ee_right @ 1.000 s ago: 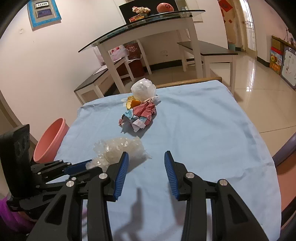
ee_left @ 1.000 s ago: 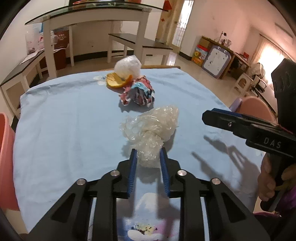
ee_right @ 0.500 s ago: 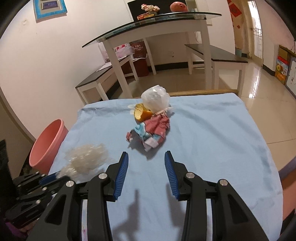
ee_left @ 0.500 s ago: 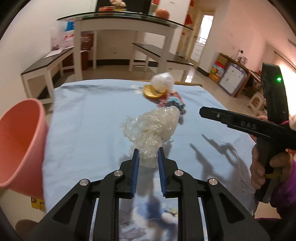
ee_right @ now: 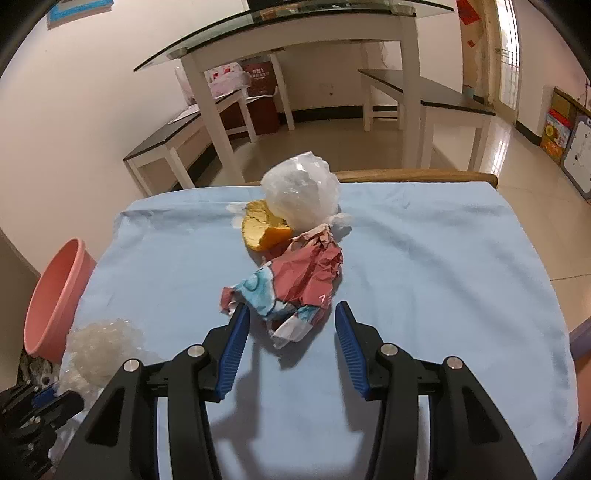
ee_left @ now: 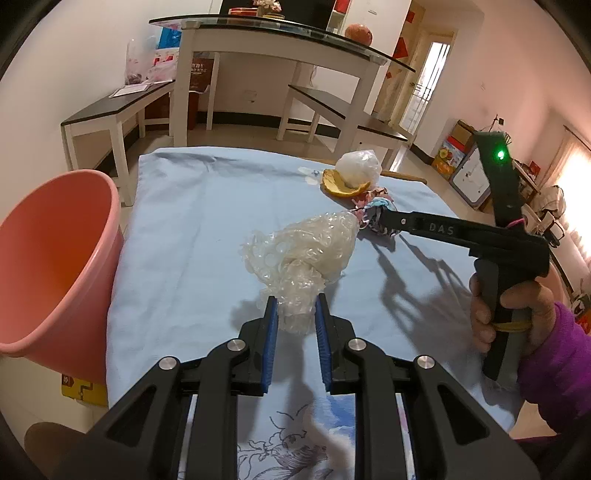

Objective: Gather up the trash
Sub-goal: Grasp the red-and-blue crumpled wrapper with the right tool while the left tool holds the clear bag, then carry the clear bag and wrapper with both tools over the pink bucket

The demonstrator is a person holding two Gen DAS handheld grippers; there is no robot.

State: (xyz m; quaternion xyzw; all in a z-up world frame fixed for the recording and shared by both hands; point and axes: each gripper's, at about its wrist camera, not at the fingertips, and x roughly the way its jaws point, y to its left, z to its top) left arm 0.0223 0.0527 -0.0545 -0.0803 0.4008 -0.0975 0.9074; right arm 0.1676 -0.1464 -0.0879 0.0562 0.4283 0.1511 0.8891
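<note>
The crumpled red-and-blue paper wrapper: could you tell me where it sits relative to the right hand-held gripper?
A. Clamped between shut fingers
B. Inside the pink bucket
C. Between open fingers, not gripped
C: the crumpled red-and-blue paper wrapper lies on the blue tablecloth between the right hand-held gripper's spread fingers.

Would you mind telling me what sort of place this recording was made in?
Probably a home living or dining room: a glass-topped white table with dark-topped benches, a glossy tiled floor, and a work table under a light blue cloth.
</note>
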